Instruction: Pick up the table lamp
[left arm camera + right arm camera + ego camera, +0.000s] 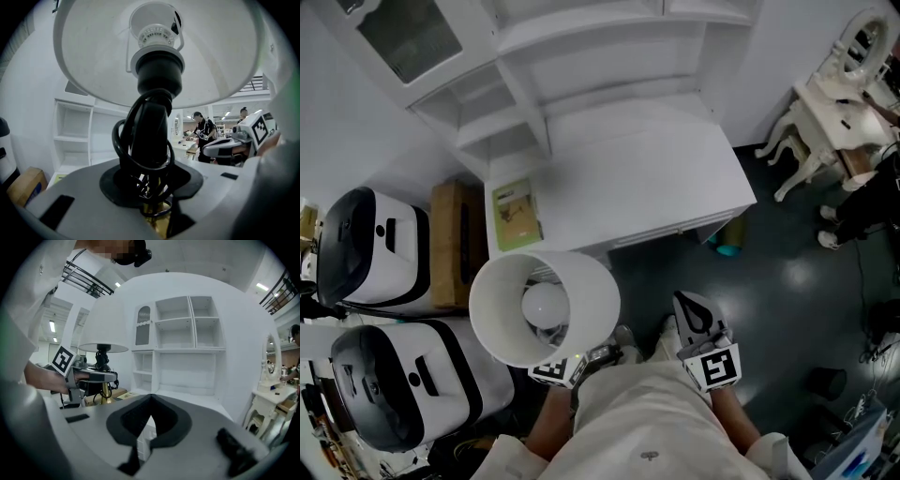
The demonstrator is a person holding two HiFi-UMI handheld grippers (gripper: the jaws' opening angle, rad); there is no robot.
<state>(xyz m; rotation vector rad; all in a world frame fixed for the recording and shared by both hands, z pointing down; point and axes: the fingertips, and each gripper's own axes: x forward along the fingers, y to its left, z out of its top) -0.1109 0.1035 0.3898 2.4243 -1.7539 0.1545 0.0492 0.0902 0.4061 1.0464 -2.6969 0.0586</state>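
we had the table lamp (544, 307) off the ground, clamped in our left hand-held gripper (152, 187). its jaws stood partly apart and pressed on the lamp's dark stem, where a black cord (123, 149) was wound round it. a bit of brass showed below the grip. in the head view the white shade faced up at us with the bulb (546, 305) showing inside, and it hid the jaws. only the marker cube (558, 372) showed under its rim. the lamp hung over the dark floor (769, 281), just off the near left corner of the white table (656, 178).

our right hand-held gripper (689, 309) held nothing. in its own view the jaw tips met with only the room behind them. it was near the lamp on our right, apart from it.

a green booklet (517, 214) lay on the table's left end, and a cardboard box (450, 244) stood beside that end. white shelves (581, 56) rose behind the table. two black and white machines (370, 248) sat at the left, and a pale dressing table (839, 108) with a mirror stood at the far right.
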